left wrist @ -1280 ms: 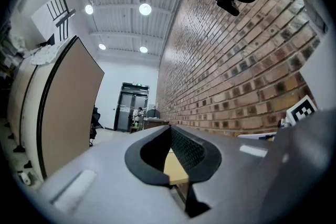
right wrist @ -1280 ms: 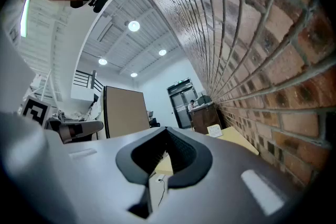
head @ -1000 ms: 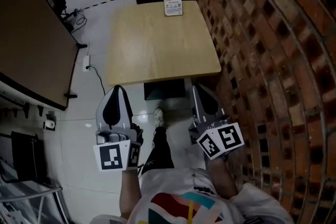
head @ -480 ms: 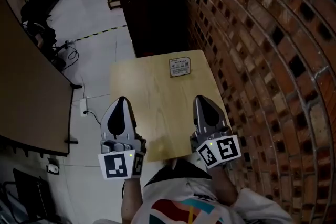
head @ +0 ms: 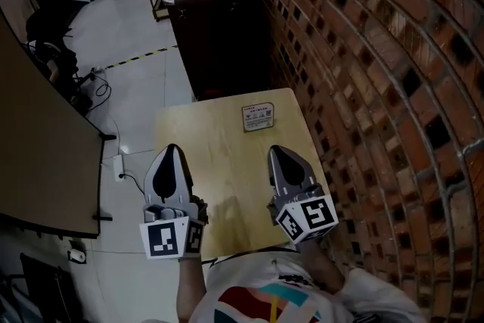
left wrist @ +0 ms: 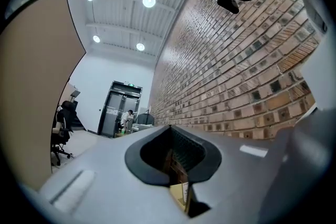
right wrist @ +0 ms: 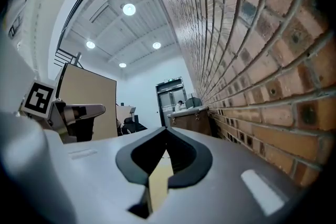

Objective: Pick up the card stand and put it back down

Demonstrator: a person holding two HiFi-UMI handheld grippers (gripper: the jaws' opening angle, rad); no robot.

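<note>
Wooden table [head: 219, 163] | card stand [head: 258, 117] far edge, ahead of left gripper [head: 171, 150], right gripper [head: 274, 152] | jaws closed, empty

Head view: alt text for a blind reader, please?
A card stand sits at the far edge of a wooden table beside a brick wall. The left gripper and right gripper hover nearer, both shut, empty.

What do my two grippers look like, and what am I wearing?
Both the left gripper and right gripper are grey, tapered shells with a black teardrop opening. Each carries a white cube with black square markers. The shirt is white with a colourful print.
</note>
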